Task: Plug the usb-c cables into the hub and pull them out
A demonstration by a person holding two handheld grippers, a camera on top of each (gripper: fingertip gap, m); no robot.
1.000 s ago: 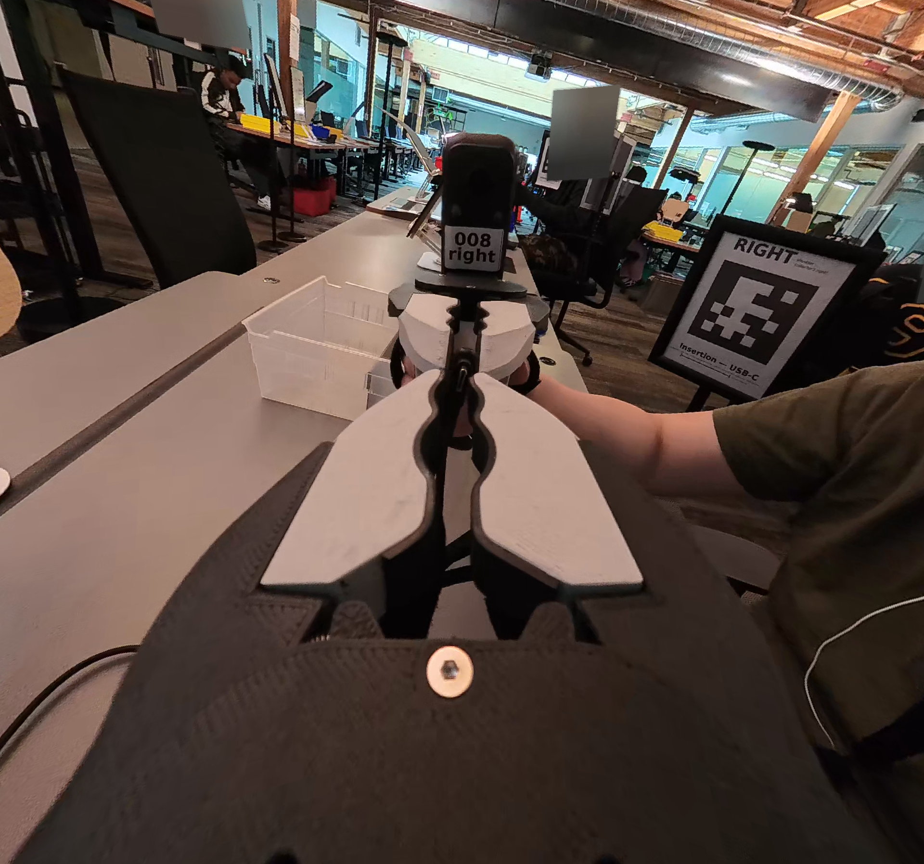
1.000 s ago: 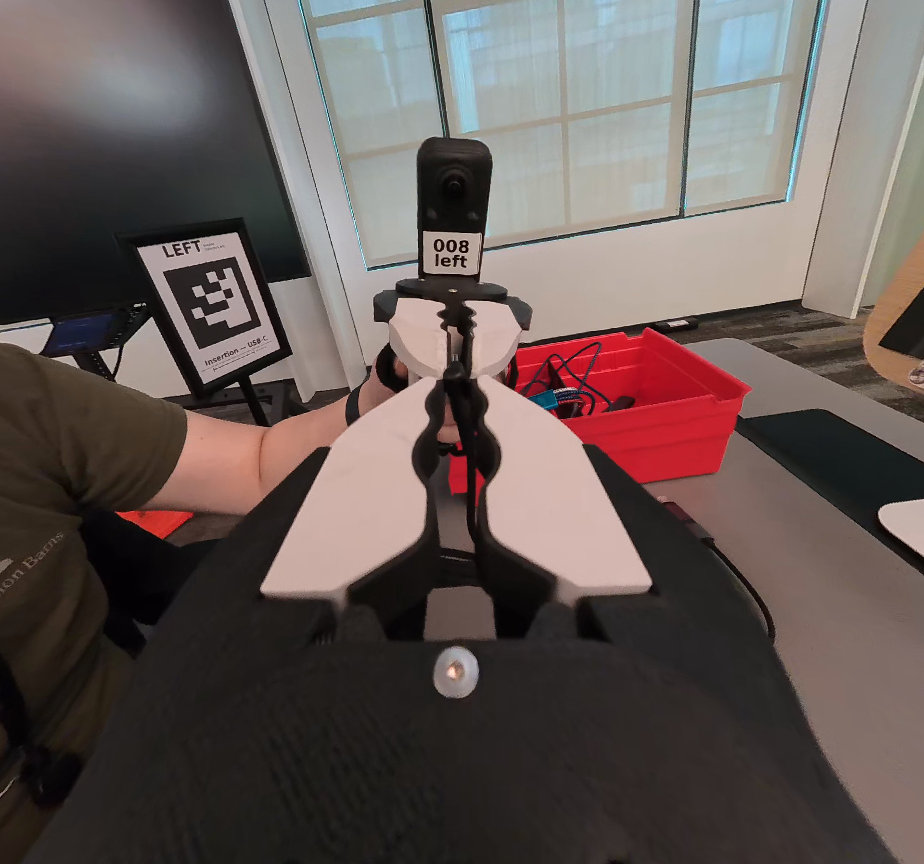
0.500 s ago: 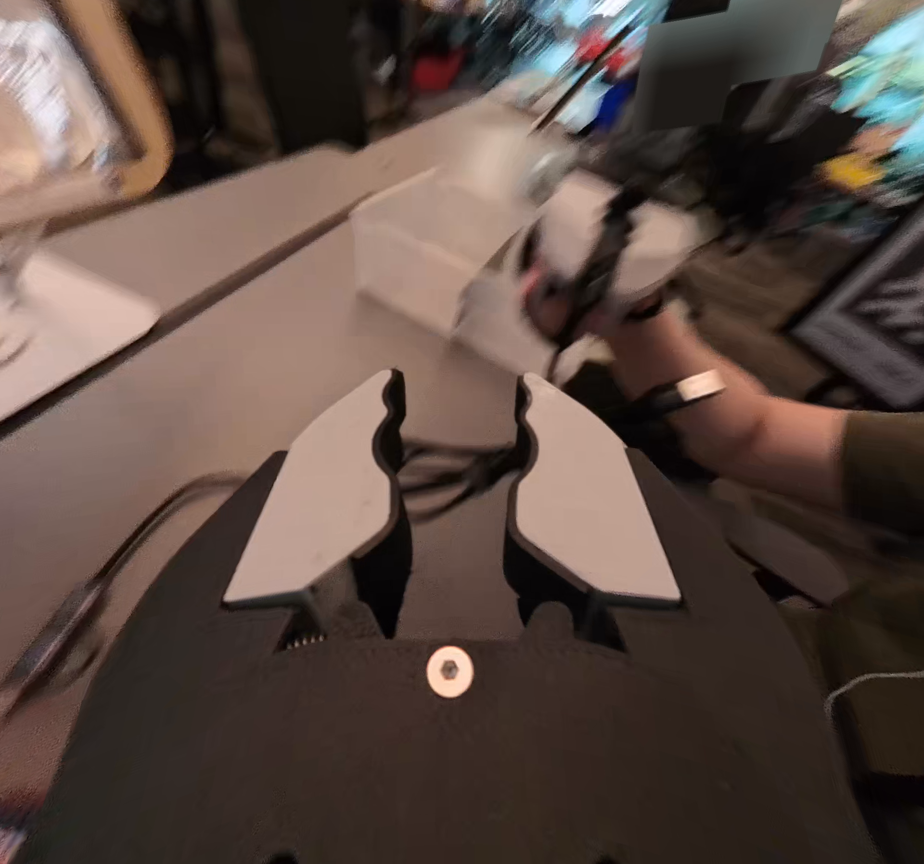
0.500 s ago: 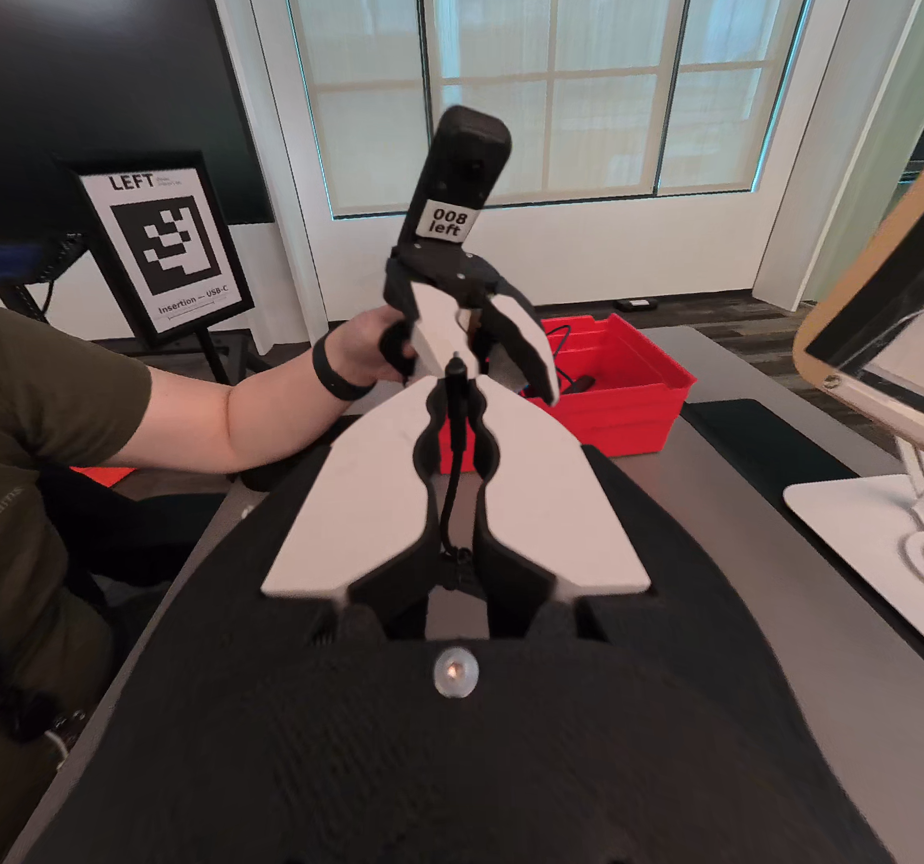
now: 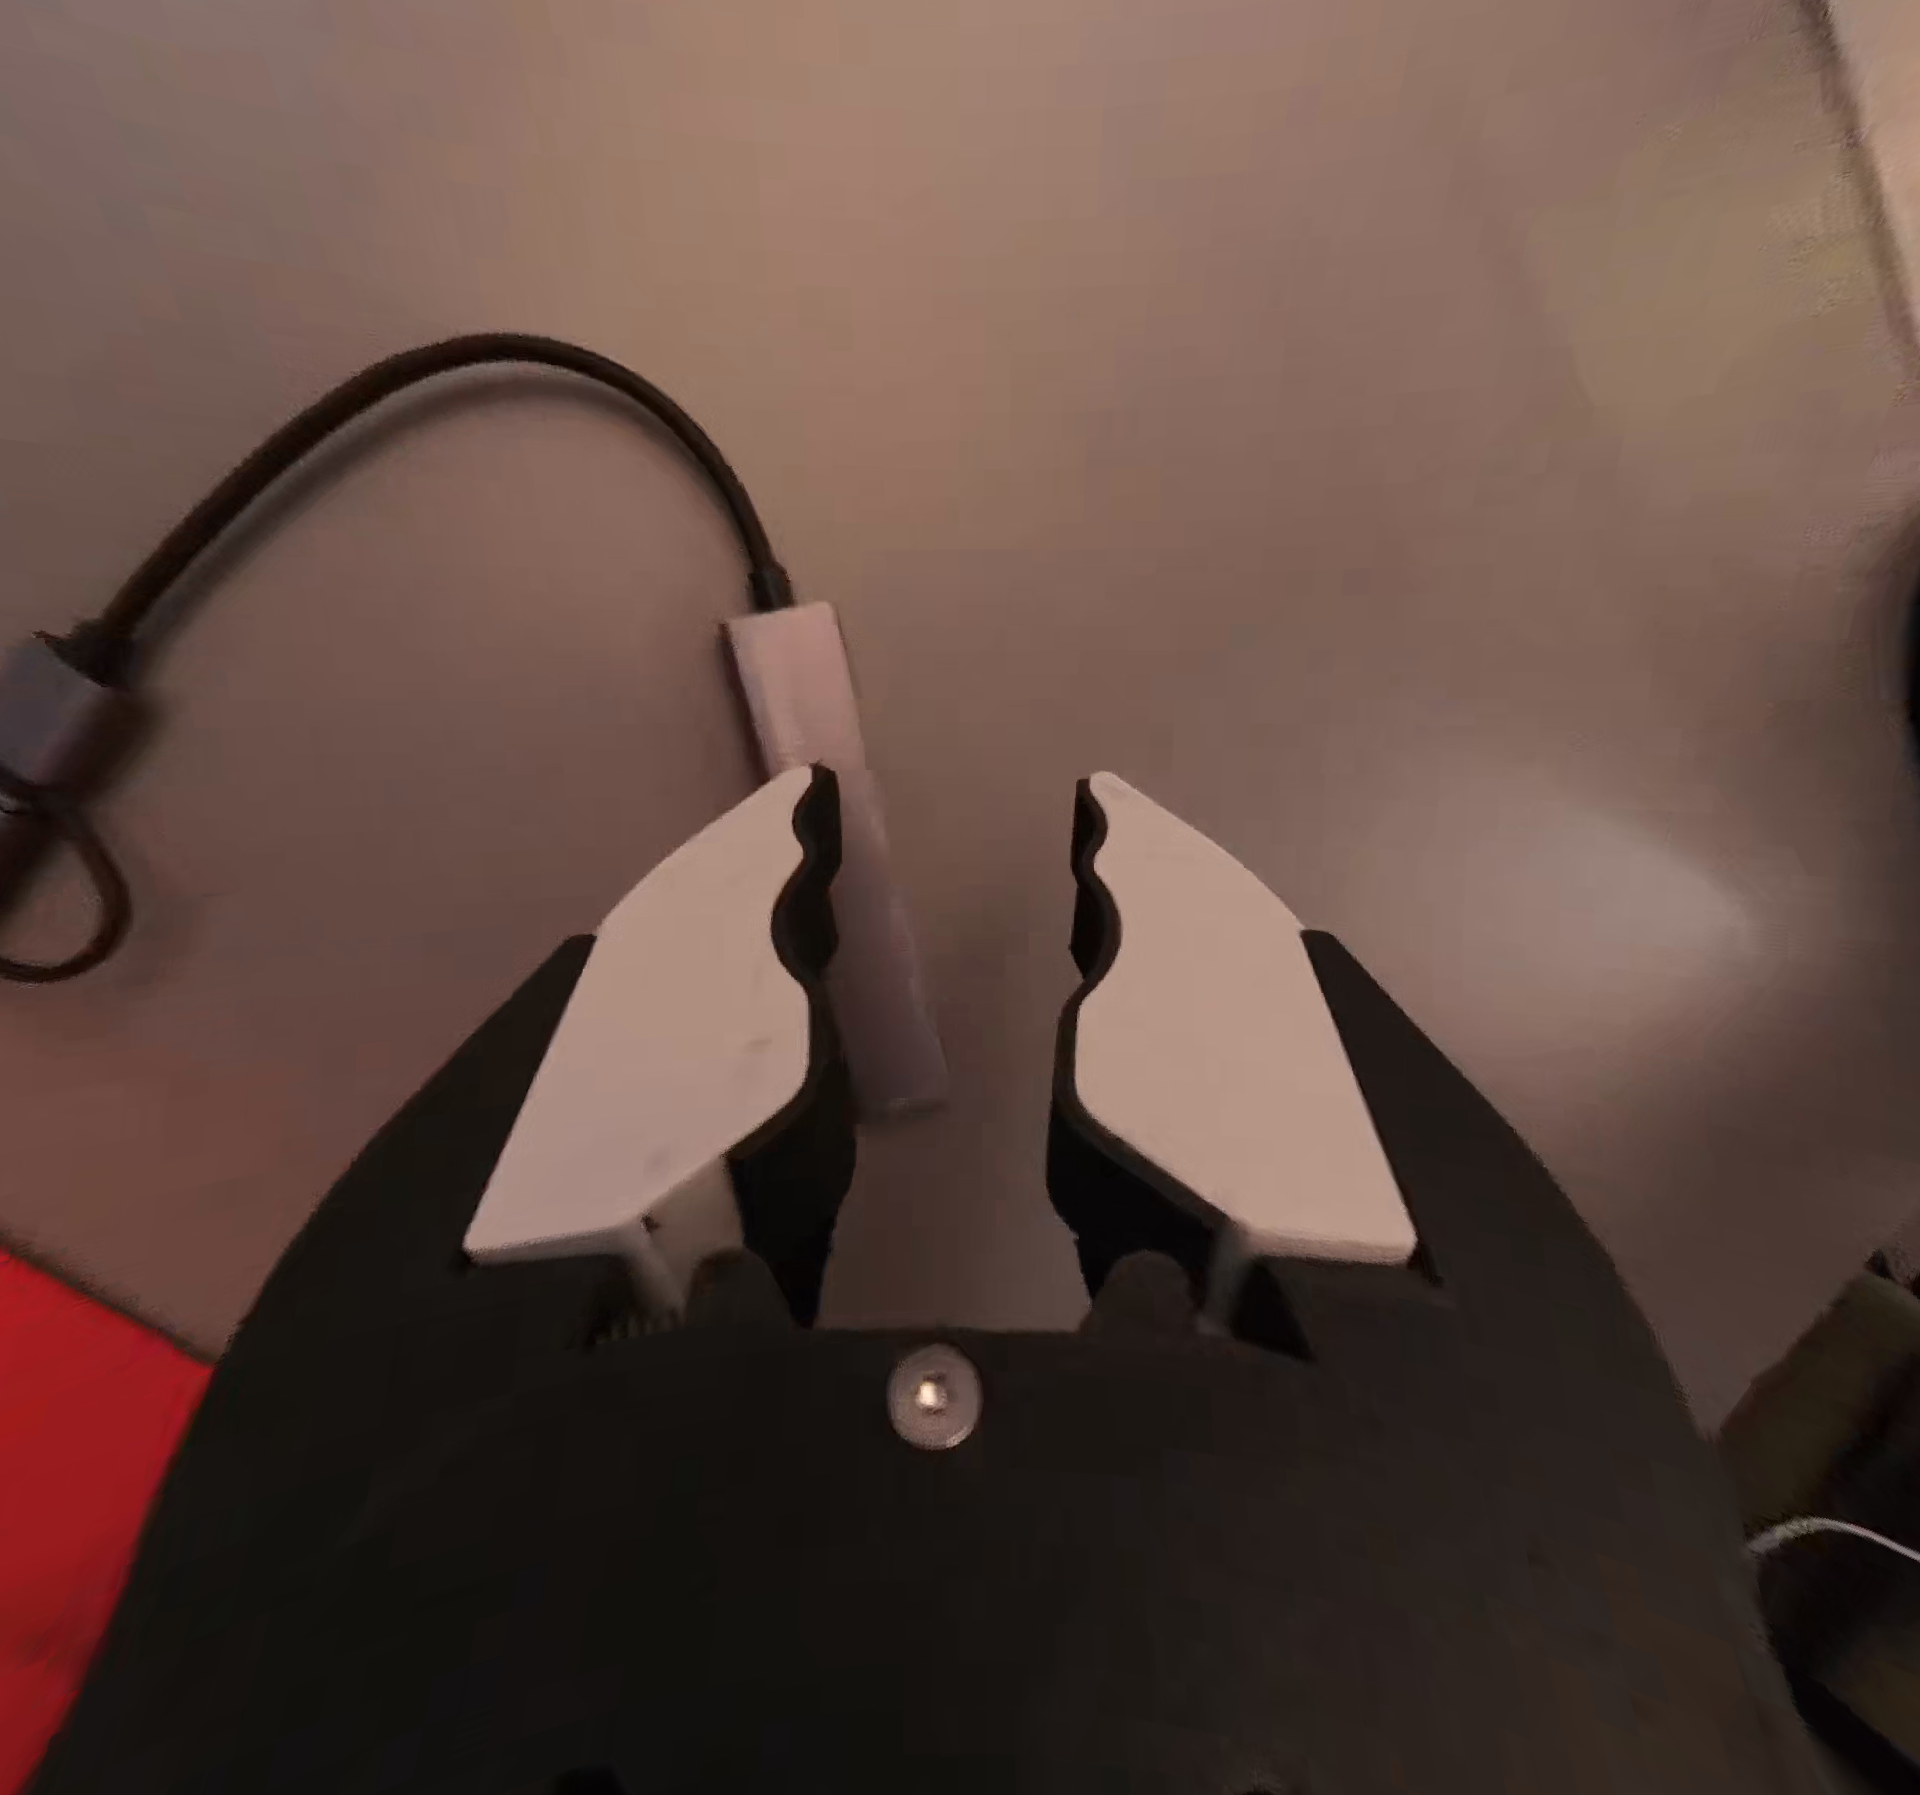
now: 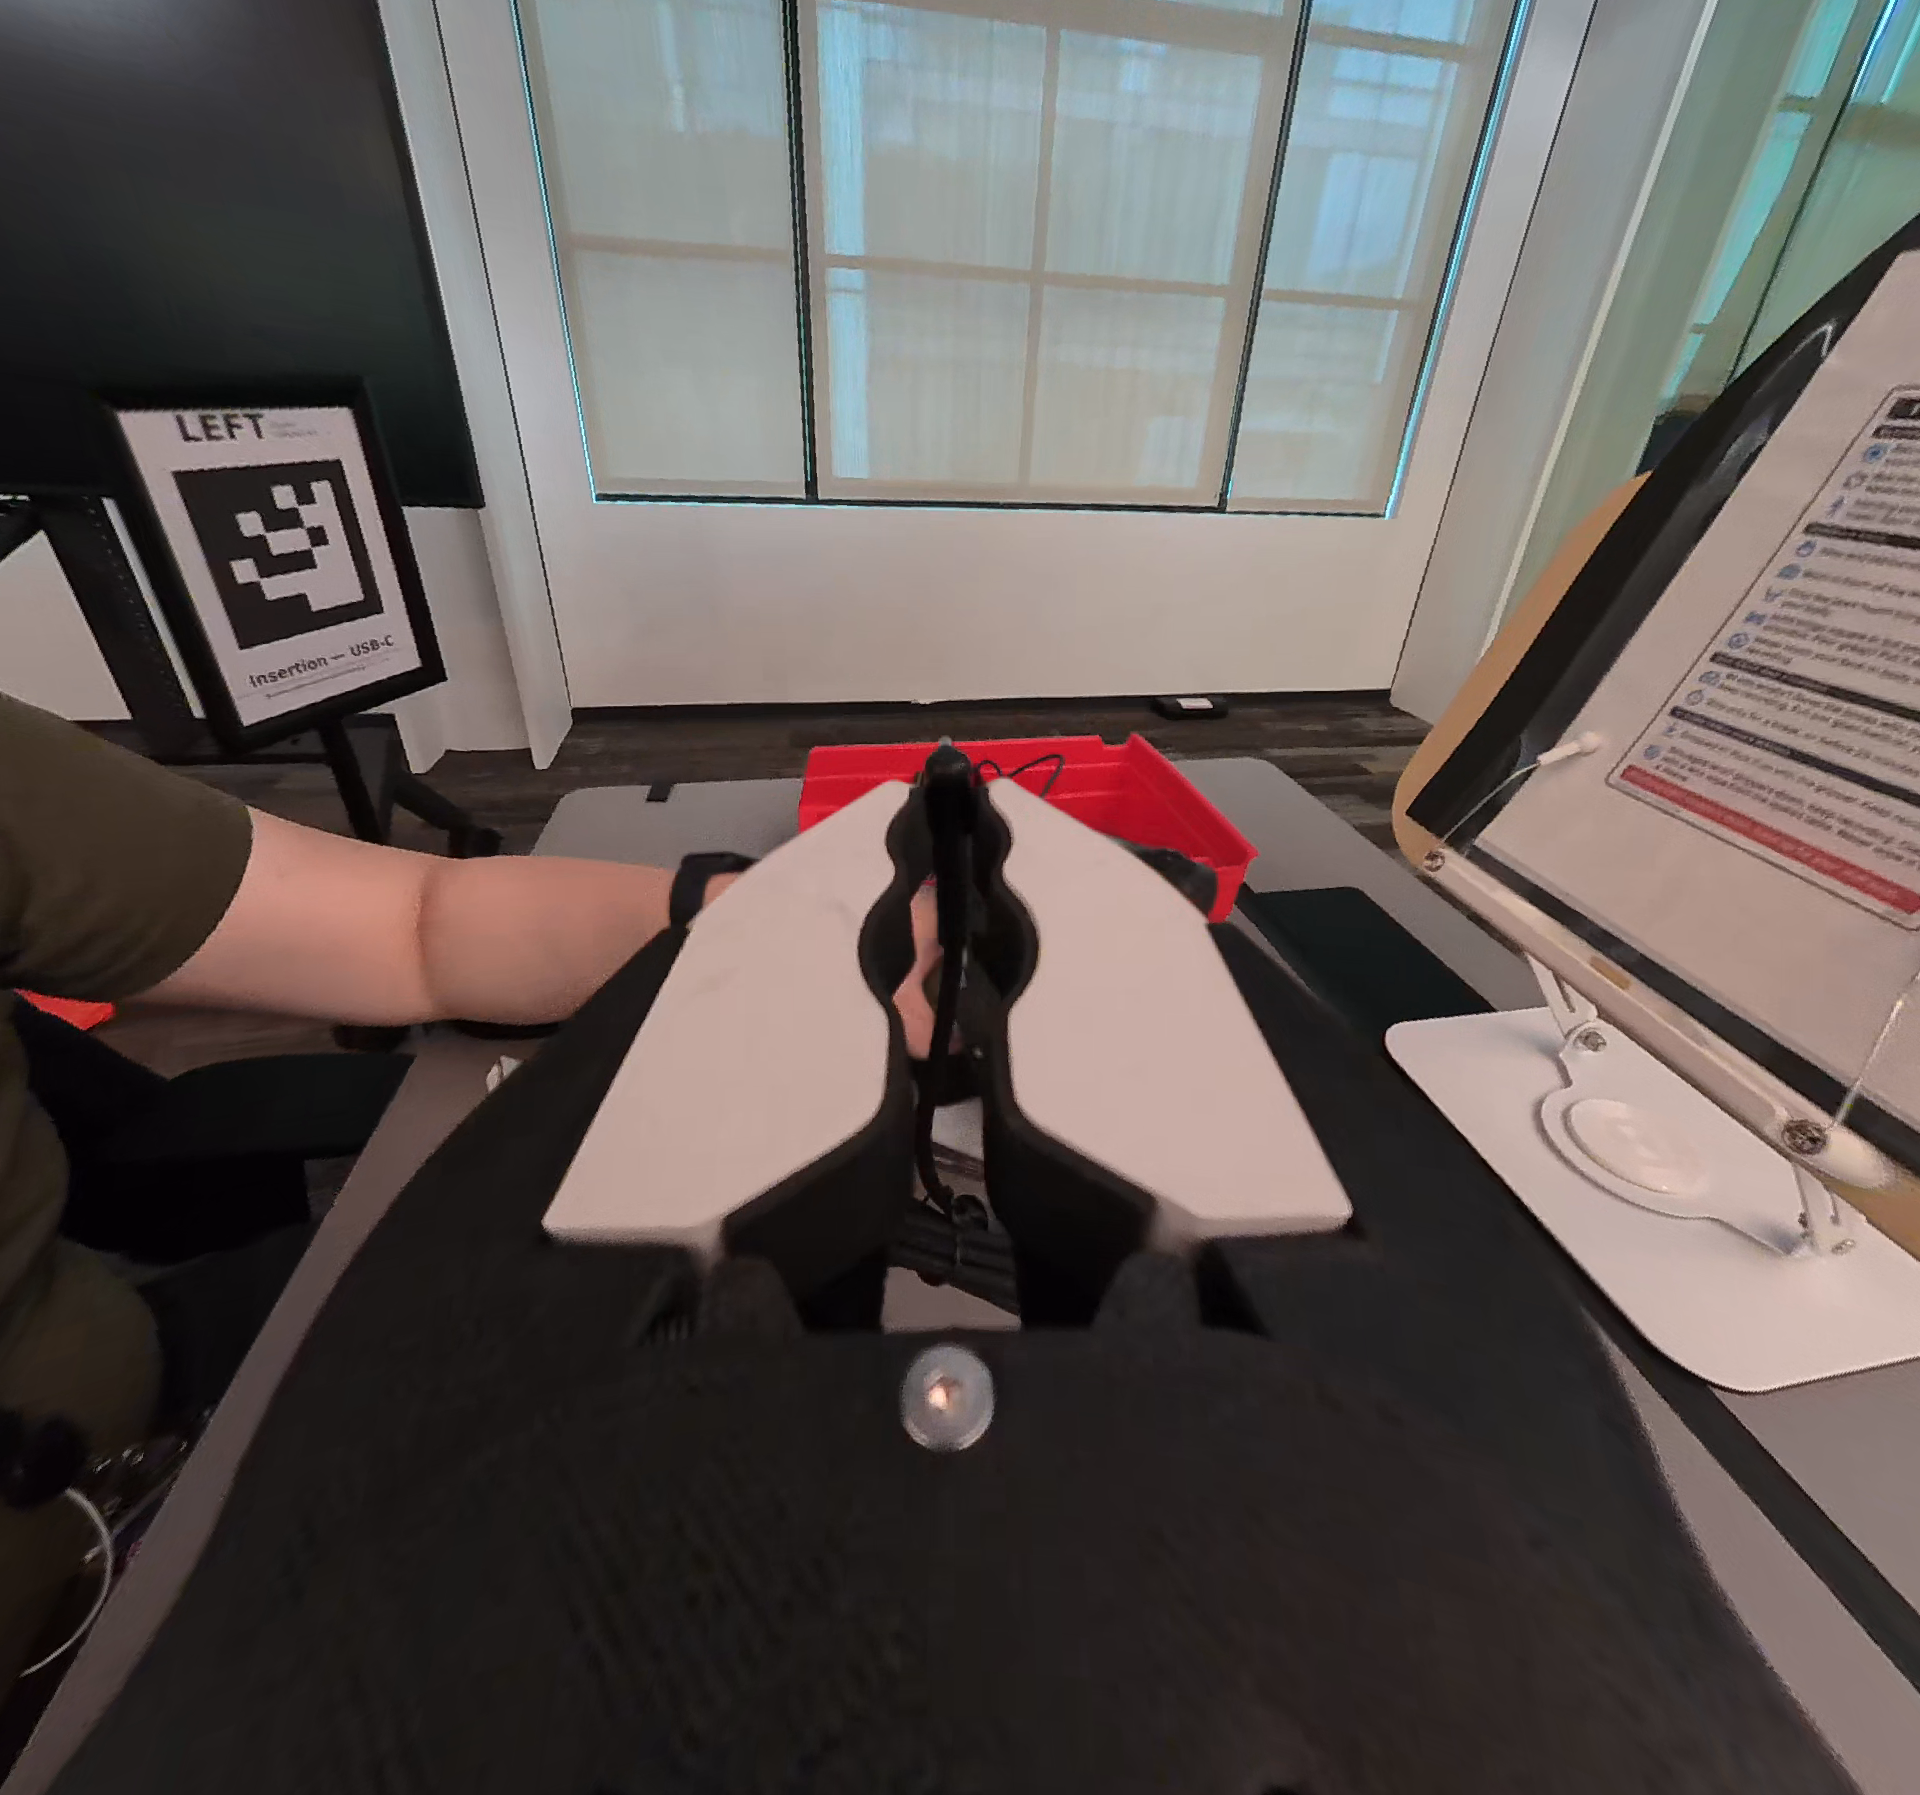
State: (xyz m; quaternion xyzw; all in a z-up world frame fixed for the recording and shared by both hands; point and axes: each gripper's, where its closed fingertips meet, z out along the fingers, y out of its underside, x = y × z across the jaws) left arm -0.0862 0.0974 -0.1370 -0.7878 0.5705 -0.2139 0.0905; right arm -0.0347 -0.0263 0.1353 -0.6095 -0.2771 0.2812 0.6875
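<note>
In the left wrist view a slim grey hub (image 5: 800, 696) lies on the grey table (image 5: 1195, 343). Its own black lead (image 5: 436, 374) curves left to a grey plug (image 5: 52, 717). My left gripper (image 5: 951, 789) is open and empty just above the hub. The hub's near half runs along the inner side of the left finger (image 5: 686, 997). My right gripper (image 6: 945, 789) is shut on a black USB-C cable (image 6: 943, 976). The cable's connector (image 6: 945, 771) sticks out at the fingertips, held above the table.
A red bin (image 6: 1164, 800) with cables stands behind the right gripper; its corner shows in the left wrist view (image 5: 73, 1433). A screen on a white stand (image 6: 1662, 1246) is at the right. The person's forearm (image 6: 416, 924) reaches in from the left. A marker sign (image 6: 281, 561) stands beyond. Measured from the fingertips, the grey plug (image 5: 52, 717) is 12 cm or so from the left gripper and 40 cm from the right.
My left gripper has opened, swung away from the right gripper and tipped down over the hub. My right gripper stays shut on the cable and has tilted slightly down towards the table.
</note>
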